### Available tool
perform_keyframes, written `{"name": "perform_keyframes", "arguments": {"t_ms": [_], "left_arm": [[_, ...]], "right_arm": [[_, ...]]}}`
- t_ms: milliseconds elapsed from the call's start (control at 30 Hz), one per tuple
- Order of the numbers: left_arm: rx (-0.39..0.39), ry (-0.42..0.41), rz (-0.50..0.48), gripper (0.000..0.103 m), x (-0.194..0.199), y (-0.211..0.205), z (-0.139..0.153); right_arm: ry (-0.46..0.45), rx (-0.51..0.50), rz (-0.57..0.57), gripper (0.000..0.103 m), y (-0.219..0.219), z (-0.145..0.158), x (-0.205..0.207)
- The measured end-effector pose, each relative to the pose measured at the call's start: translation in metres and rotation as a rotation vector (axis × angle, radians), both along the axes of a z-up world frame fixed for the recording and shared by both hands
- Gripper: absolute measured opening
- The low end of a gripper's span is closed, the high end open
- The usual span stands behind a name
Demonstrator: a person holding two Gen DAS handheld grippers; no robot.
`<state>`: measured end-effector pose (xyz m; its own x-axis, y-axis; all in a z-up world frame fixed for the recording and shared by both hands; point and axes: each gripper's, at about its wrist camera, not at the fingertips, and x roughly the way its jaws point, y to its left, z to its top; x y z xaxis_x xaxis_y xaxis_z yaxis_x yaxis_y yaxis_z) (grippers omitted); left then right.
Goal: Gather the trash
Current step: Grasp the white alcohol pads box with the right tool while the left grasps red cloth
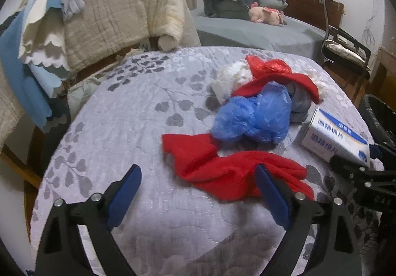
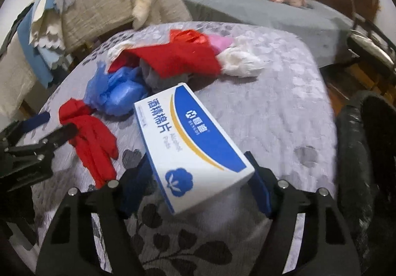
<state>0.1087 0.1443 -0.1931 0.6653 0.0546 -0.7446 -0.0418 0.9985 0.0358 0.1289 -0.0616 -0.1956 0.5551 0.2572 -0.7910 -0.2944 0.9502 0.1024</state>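
Observation:
A white and blue cardboard box (image 2: 190, 142) is gripped between the fingers of my right gripper (image 2: 198, 184) and held above the quilted table (image 2: 284, 107); it also shows in the left wrist view (image 1: 336, 137). My left gripper (image 1: 198, 191) is open and empty, low over the table, with a red cloth (image 1: 232, 169) just ahead of its right finger. Behind it lie a crumpled blue plastic bag (image 1: 252, 117), a second red cloth (image 1: 279, 82), a grey cloth (image 1: 300, 105), a red plastic bag (image 1: 269, 66) and white crumpled plastic (image 1: 230, 80).
A black-lined bin (image 2: 363, 142) stands at the table's right edge. A chair draped with cream and blue blankets (image 1: 118, 11) stands behind the table on the left. A grey bed (image 1: 259, 33) with clothes and a pink plush toy is beyond.

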Motion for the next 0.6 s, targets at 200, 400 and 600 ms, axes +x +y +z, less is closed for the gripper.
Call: {"name": "perform_keyframes", "arguments": {"t_ms": [200, 400, 600], "left_arm": [[-0.041, 0.056, -0.046, 0.069, 0.013, -0.014, -0.013], [-0.059, 0.051, -0.063, 0.018, 0.016, -0.021, -0.015], [-0.067, 0.023, -0.055, 0.011, 0.005, -0.019, -0.006]], "right_arm": [[-0.018, 0.008, -0.08, 0.065, -0.016, 0.008, -0.013], [-0.019, 0.009, -0.076, 0.064, -0.019, 0.012, -0.017], [-0.038, 0.029, -0.084, 0.063, -0.02, 0.023, -0.019]]}}
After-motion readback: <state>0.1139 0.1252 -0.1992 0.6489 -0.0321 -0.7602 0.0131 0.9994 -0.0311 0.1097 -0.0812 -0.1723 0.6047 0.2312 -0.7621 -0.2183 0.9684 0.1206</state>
